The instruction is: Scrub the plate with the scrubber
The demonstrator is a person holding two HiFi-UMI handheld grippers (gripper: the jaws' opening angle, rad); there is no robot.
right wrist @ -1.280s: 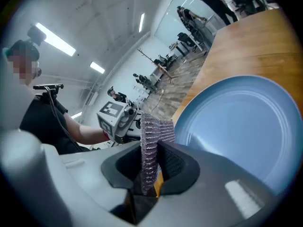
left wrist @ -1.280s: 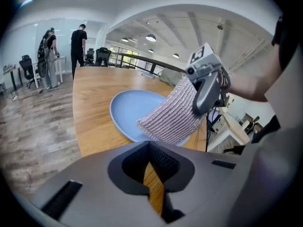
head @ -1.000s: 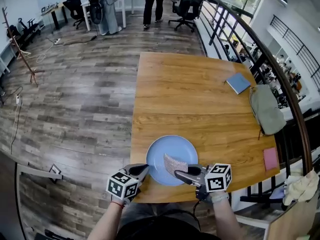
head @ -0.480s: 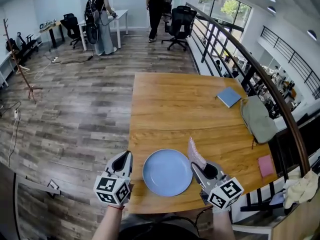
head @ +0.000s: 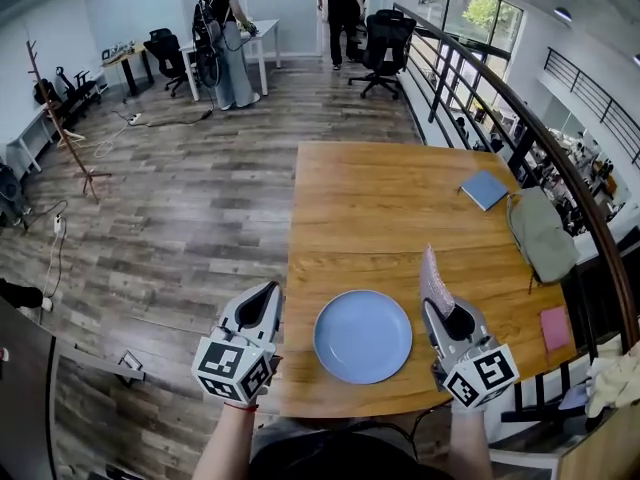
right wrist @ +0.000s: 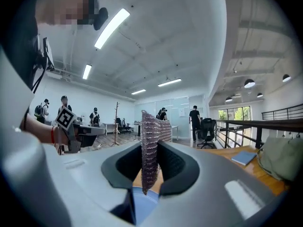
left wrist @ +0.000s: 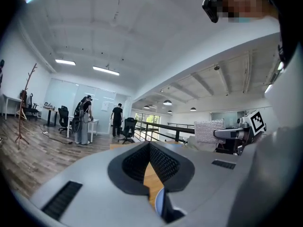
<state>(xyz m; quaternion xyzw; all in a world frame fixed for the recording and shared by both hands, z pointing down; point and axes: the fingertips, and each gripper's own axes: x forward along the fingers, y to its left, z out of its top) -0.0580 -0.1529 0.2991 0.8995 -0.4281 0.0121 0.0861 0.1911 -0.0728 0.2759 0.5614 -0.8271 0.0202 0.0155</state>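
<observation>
A light blue plate (head: 363, 336) lies flat near the front edge of the wooden table (head: 400, 198). To its right my right gripper (head: 440, 306) is shut on a grey woven scrubber (head: 433, 280), which stands upright above the table and clear of the plate. The right gripper view shows the scrubber (right wrist: 151, 145) pinched between the jaws, with the plate (right wrist: 144, 200) below. My left gripper (head: 262, 303) hangs left of the plate, beyond the table's edge, shut with nothing in it. Its own view shows the jaws of the left gripper (left wrist: 149, 163) pressed together and a sliver of plate (left wrist: 159, 203).
A blue notebook (head: 485, 189), a grey-green bag (head: 541, 233) and a pink pad (head: 554, 328) lie along the table's right side by a railing (head: 520, 138). People stand by desks and chairs at the far end of the room.
My right gripper has lifted the scrubber off the plate and carried it to the plate's right. My left gripper has drawn away to the left, off the plate's rim.
</observation>
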